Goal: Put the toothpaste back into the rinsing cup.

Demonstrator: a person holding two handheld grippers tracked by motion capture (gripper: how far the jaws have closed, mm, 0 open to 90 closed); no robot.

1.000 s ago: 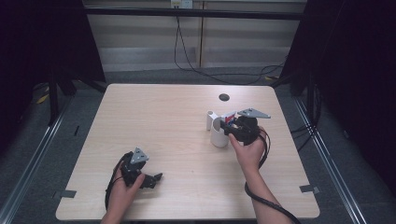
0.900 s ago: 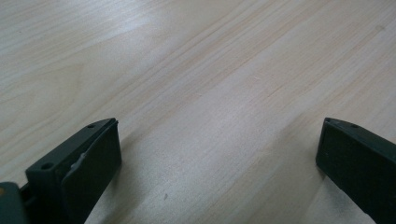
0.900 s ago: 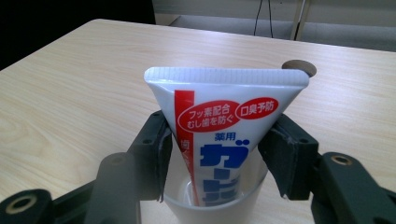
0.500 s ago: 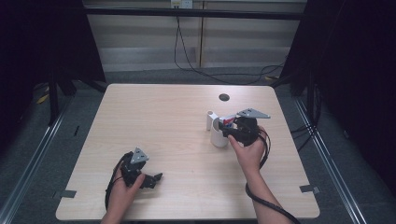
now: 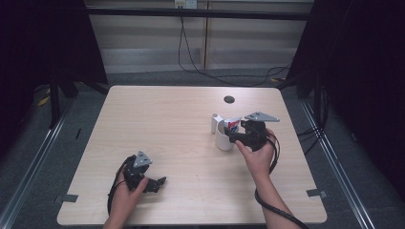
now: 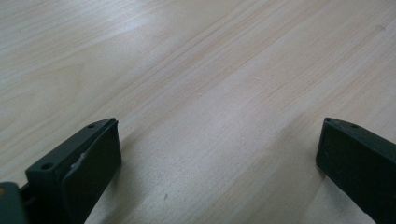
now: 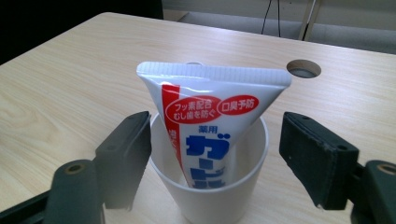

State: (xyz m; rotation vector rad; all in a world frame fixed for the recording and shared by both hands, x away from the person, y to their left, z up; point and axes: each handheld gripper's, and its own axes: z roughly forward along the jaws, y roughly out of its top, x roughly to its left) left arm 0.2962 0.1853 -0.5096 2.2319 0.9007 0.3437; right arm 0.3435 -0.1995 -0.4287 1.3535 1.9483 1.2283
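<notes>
Right gripper [image 7: 212, 154] jaws have just been opening, freeing the toothpaste tube [image 7: 210, 116] in the white cup [image 7: 210, 196].
Placing looks done; withdrawal remains. Left gripper [image 6: 217, 158] at 7 o'clock, wide open, empty.

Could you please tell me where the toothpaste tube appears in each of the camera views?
High view: toothpaste tube right of centre, standing in the white cup.
Left gripper view: bare tabletop between the jaws, no tube.
Right gripper view: tube at centre, in the cup.
Shared landmark: the round table hole beyond the cup.

Toothpaste tube [image 7: 212, 116]: "フッ素配合 むし歯を防ぐ", "口臭予防", "薬用"; big blue letters partly hidden.
</notes>
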